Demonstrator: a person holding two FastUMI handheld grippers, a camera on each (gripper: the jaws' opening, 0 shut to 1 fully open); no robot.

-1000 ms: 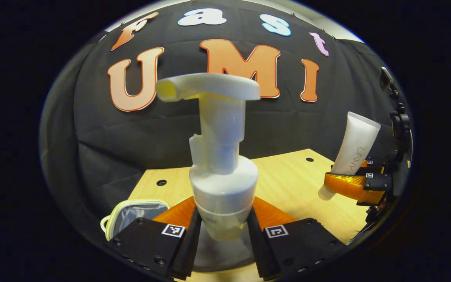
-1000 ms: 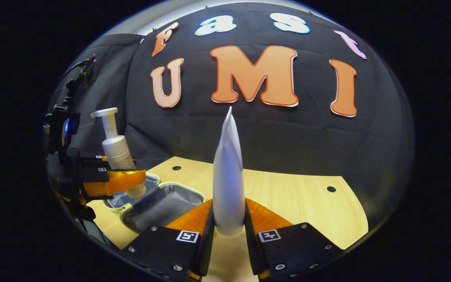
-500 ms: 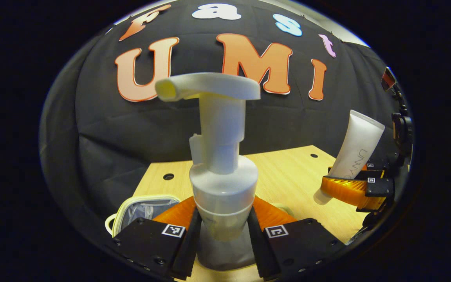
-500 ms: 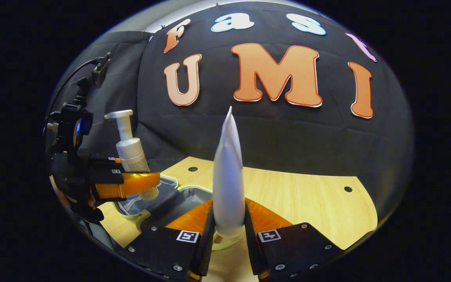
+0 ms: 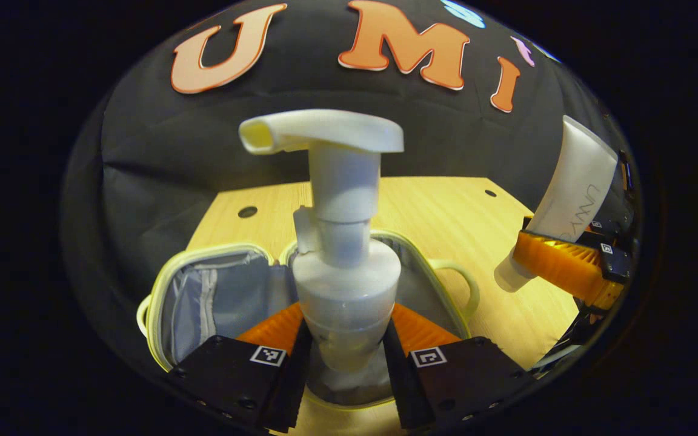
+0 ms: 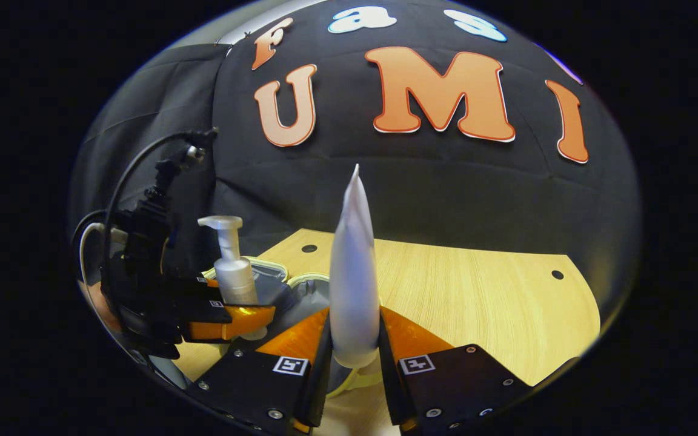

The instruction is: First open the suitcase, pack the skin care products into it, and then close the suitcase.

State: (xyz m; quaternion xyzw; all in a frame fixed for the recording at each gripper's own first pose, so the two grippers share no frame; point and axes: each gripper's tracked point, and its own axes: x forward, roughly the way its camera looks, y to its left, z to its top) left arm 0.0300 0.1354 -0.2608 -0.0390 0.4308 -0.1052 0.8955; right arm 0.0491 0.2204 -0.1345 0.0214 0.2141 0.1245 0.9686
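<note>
Upright, pump bottle (image 5: 345,254) and tube (image 6: 354,278) hang over open suitcase (image 5: 216,290)

A pale wooden table (image 6: 476,297) with a fine straight grain takes up the lower part of both views, its top lit warm and bright. Small dark round holes are sunk into the table near its far edge, one toward the left (image 6: 309,248) and one toward the right (image 6: 557,274) in the right gripper view. Directly behind the table's far edge hangs a black cloth wall (image 6: 446,188), creased in long horizontal folds, dim against the table; above it a strip of paler wall (image 6: 246,30) shows.
</note>
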